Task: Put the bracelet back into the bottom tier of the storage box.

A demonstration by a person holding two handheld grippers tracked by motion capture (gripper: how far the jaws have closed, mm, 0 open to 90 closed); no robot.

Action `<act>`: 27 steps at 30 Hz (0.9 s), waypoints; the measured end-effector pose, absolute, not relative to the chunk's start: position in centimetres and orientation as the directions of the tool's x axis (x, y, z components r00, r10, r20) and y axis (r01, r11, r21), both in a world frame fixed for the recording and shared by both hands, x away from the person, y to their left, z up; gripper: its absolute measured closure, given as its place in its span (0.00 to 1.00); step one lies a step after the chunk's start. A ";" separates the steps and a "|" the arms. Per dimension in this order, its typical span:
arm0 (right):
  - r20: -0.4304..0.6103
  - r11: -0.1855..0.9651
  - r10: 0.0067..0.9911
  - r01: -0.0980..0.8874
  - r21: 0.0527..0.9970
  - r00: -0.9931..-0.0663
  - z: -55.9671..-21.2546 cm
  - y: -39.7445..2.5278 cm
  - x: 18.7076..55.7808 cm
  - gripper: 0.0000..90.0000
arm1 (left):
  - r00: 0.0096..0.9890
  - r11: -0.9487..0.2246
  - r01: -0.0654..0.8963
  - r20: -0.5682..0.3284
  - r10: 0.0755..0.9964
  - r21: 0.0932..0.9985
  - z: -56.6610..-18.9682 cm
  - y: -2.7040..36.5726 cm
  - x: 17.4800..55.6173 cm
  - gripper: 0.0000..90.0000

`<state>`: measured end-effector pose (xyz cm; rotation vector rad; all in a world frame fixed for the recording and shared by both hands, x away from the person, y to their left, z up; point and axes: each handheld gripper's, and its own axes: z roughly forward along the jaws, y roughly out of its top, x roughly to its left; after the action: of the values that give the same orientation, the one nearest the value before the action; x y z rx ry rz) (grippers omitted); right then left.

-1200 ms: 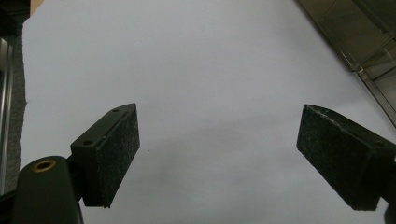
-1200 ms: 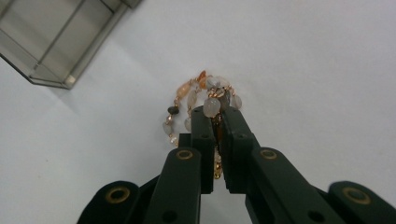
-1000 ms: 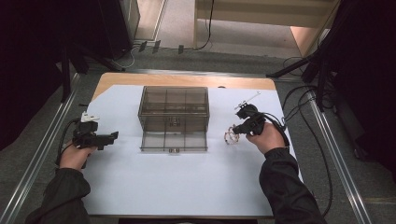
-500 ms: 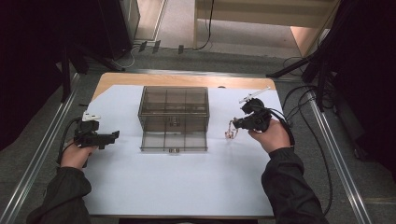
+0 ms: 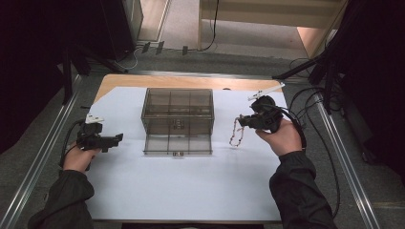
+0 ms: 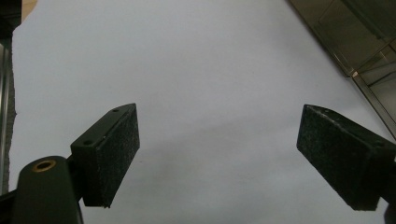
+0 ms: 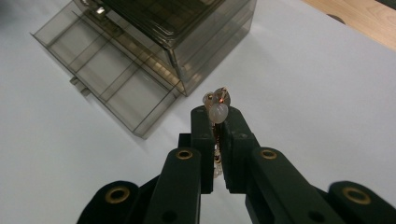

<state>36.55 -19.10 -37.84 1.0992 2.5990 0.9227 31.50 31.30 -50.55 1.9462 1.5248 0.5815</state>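
Beaded bracelet [image 5: 235, 131] dangles from the right gripper [image 5: 244, 121], pinched between its closed jaws, just right of the smoky plastic drawer organizer [image 5: 177, 110], whose bottom drawer [image 5: 177, 143] stands pulled open. Left of the organizer, the left gripper [image 5: 114, 139] idles with jaws wide apart. A clean drop likely means centring over one drawer compartment, lowering until the beads pool, then releasing.

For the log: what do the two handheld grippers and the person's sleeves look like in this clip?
Both grippers are black. The left gripper has two blocky jaws faced with rough, dark pads, and a brass-coloured rivet shows at a joint. The right gripper has similar linkage arms with brass-ringed holes. Each carries a small pale plate on top and trails a black cable. The sleeves are dark and long.
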 end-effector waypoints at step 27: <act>0.065 0.570 0.628 0.515 0.641 -0.776 -35.6 -15.8 34.5 0.96 | 0.239 -0.162 0.709 -0.018 0.971 0.687 -50.5 31.6 31.0 0.16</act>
<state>34.54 -15.84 -35.59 0.9662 2.6298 0.9901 31.01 31.63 -50.48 1.9396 1.5309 0.5884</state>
